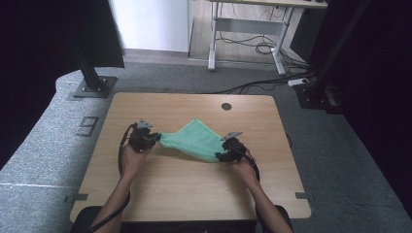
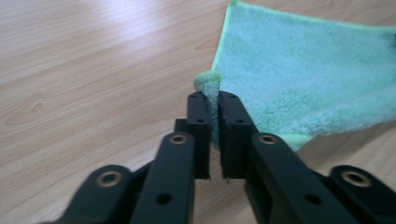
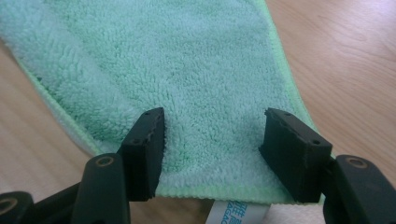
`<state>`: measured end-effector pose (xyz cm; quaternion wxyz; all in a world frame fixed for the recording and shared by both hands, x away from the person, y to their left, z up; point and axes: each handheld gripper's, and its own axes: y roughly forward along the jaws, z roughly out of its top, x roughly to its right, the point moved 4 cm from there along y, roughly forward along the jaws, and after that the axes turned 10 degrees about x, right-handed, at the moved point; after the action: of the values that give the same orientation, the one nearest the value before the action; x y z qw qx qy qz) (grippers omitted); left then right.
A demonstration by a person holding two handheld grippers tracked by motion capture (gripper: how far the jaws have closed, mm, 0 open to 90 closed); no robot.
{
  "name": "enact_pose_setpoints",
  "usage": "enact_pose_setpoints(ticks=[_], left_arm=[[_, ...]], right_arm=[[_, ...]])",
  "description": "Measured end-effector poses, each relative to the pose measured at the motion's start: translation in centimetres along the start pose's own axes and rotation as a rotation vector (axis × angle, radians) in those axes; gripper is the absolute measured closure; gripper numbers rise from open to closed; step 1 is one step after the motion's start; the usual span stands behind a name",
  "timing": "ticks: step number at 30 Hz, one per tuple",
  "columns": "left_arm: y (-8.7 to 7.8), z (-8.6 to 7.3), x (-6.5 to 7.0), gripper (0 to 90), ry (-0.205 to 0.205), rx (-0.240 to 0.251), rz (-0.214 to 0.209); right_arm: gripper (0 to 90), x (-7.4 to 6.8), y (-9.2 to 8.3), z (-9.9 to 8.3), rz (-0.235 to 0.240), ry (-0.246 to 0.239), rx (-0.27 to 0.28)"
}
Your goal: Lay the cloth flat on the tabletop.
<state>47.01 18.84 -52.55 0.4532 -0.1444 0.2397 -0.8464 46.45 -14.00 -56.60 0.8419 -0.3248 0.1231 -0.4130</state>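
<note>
Claw on our left is pinched tight on one corner of the green cloth: in the left gripper view the two black jaws stand almost together, with a thin fold of cloth squeezed between the pads and a small tuft poking out above their tips. From above, we see this left claw at the cloth's left corner, which is drawn out to a point toward it.

Our right claw stands wide apart over the opposite end of the cloth. Its jaws straddle the hemmed edge, one pad over the pile on each side, and neither presses on it, so nothing is gripped there. A white label with blue print sticks out from under that hem, between the jaws. In the high view the right claw sits at the cloth's near right corner.

We find the cloth around the middle of the table, spread between the two claws, a little nearer the far edge than the near one.
</note>
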Motion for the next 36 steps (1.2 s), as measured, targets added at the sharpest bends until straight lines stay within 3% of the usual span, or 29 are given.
enact_pose_setpoints(ticks=[1,2,4,8,12,14,15,17,21,24,27,28,29,36], left_arm=[[0.6,-0.1,0.0,75.0,0.034,-0.017,-0.005],[1.0,0.0,0.1,70.2,0.040,-0.025,-0.024],[1.2,0.2,0.3,59.7,0.075,-0.036,-0.012],[1.1,0.7,0.8,50.5,0.078,-0.021,-0.032],[1.2,1.3,1.8,46.6,0.088,0.003,-0.059],[1.5,1.3,2.4,44.7,0.103,-0.001,-0.076],[2.0,1.0,2.9,42.6,0.116,-0.028,-0.091],[2.5,0.4,3.0,41.7,0.129,-0.051,-0.075],[3.7,-0.7,2.6,39.0,0.109,-0.088,-0.054],[4.5,-1.5,2.3,37.2,0.105,-0.115,-0.031],[4.9,-1.9,2.1,35.7,0.099,-0.121,-0.016],[4.9,-1.9,2.1,35.2,0.099,-0.121,-0.016],[5.0,-1.8,2.0,35.1,0.089,-0.122,0.002],[5.1,-1.6,1.4,34.1,0.082,-0.134,0.041]], right_arm=[[38.5,0.2,0.1,0.0,-0.001,0.002,0.001],[38.0,0.3,0.1,0.1,-0.004,0.007,-0.002],[37.4,0.5,0.1,0.2,-0.019,-0.010,-0.004],[37.2,0.3,-0.4,0.6,0.002,0.006,0.021],[46.2,-1.5,-1.5,2.1,0.102,0.012,0.056],[48.5,-2.0,-1.6,2.4,0.127,0.008,0.059],[54.2,-3.1,-1.7,2.8,0.177,-0.011,0.061],[57.8,-4.3,-1.7,3.2,0.217,-0.036,0.063],[59.7,-6.5,-1.3,3.3,0.269,-0.082,0.056],[60.3,-7.1,-0.2,2.8,0.260,-0.133,0.027],[76.0,-7.1,0.8,2.2,0.240,-0.147,-0.004],[76.0,-7.1,0.8,2.2,0.240,-0.147,-0.004],[84.6,-7.1,0.8,2.0,0.223,-0.158,0.000],[87.3,-6.2,-1.5,2.0,0.211,-0.179,0.008]])
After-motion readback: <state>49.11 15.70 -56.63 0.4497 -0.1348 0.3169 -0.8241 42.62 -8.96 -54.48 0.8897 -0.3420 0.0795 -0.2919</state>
